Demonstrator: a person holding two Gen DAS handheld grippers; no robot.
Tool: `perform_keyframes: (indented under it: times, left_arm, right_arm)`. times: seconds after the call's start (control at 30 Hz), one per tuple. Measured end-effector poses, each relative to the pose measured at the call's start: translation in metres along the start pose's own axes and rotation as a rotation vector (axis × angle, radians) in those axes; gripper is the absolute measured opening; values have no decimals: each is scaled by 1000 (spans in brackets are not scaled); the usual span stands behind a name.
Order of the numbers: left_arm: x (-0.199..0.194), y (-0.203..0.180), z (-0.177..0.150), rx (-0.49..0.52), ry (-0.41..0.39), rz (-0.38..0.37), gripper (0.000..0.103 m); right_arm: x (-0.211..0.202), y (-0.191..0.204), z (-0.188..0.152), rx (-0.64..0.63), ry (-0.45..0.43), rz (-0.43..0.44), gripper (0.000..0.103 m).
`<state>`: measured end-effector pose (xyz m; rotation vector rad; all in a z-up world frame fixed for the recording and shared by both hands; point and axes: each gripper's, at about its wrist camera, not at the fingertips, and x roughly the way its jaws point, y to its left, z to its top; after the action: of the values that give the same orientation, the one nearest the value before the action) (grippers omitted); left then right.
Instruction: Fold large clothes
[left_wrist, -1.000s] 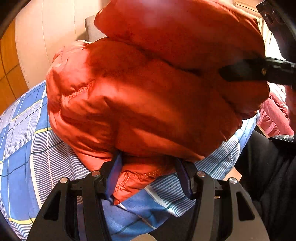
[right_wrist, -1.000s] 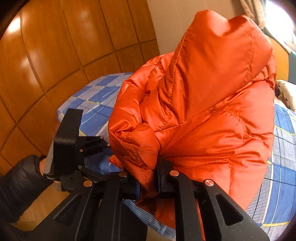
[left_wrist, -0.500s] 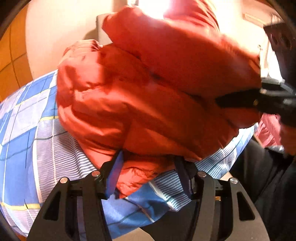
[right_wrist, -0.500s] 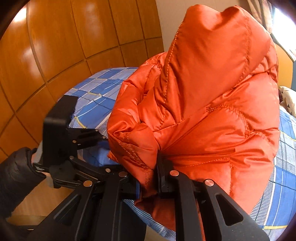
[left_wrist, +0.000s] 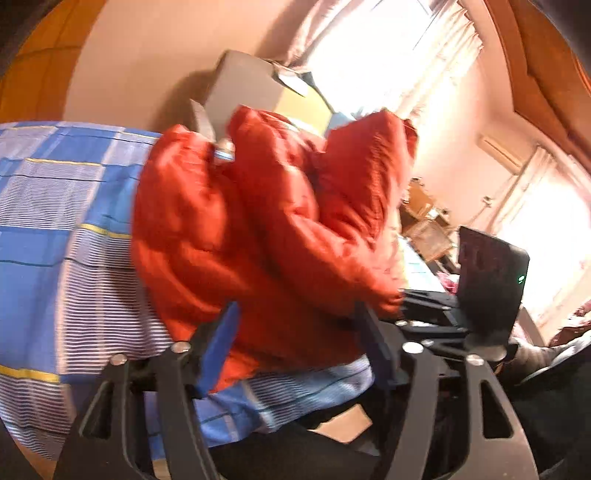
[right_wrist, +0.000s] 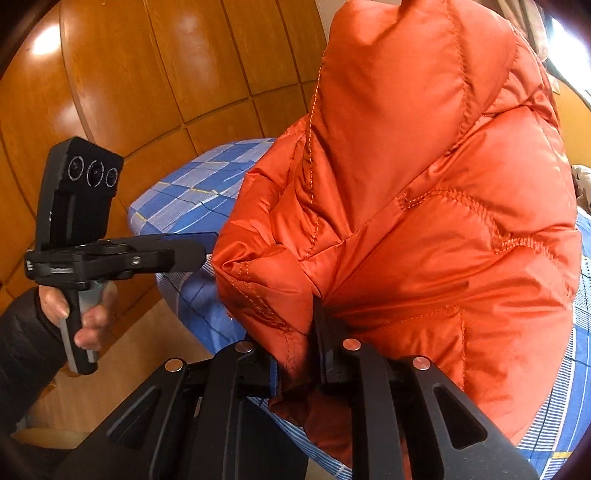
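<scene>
An orange puffer jacket (left_wrist: 258, 240) (right_wrist: 424, 221) is bunched up high over the blue checked bed (left_wrist: 55, 240) (right_wrist: 184, 192). My left gripper (left_wrist: 295, 332) is opening. The jacket's lower edge still lies between its blue pads (left_wrist: 219, 343), which stand apart without pinching it. In the right wrist view the left gripper (right_wrist: 207, 242) sits level, its tip at the jacket's left edge. My right gripper (right_wrist: 297, 350) pinches a fold at the jacket's near edge; its jaws are opening slightly, but the pads still press the cloth. The left wrist view shows the right gripper (left_wrist: 406, 297) against the jacket's right side.
A wood-panelled wall (right_wrist: 147, 74) rises behind the bed. A cardboard box (left_wrist: 251, 85) and bright curtained windows (left_wrist: 406, 55) stand beyond the jacket. A hand (right_wrist: 88, 314) in a dark sleeve holds the left gripper's handle. Pink clothing (left_wrist: 576, 317) lies at the far right.
The left gripper's jaws have widened and let go of the jacket's edge. The left gripper rose and rolled, so the room tilts in its view. The right gripper keeps its hold and place.
</scene>
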<state>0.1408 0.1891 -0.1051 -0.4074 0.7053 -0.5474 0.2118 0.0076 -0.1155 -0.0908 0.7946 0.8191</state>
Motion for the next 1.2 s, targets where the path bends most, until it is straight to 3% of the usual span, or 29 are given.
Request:
perform_keyframes:
  times: [0.1, 0.23, 0.37, 0.43, 0.47, 0.67, 0.77, 0.87, 0.97, 1.2]
  left_arm:
    - [12, -15, 1, 2, 6, -71, 74]
    - [21, -29, 6, 1, 19, -111, 80]
    - [38, -32, 10, 27, 67, -84, 82]
    - [48, -34, 10, 40, 90, -53, 71]
    - [52, -34, 9, 48, 101, -28, 59]
    - [55, -38, 7, 96, 99, 37, 31]
    - [57, -38, 6, 133, 110, 69, 19]
    - [59, -37, 9, 150, 110, 93, 17]
    - [59, -32, 7, 156, 105, 110, 16]
    - [56, -27, -3, 211, 108, 149, 15]
  right_arm:
    - [-3, -4, -3, 6, -15, 17, 17]
    - [-7, -6, -9, -15, -27, 25, 20]
    - [-7, 1, -15, -37, -37, 36, 32]
    - [-10, 1, -17, -40, -39, 34, 33]
    - [-11, 0, -17, -37, -39, 34, 33]
    - [-7, 5, -18, -47, -29, 21, 33]
    - [-17, 4, -18, -46, -23, 47, 44]
    - [-38, -3, -22, -31, -12, 85, 51]
    - [-64, -18, -31, 13, -13, 97, 51]
    - [-107, -70, -51, 154, -20, -42, 50]
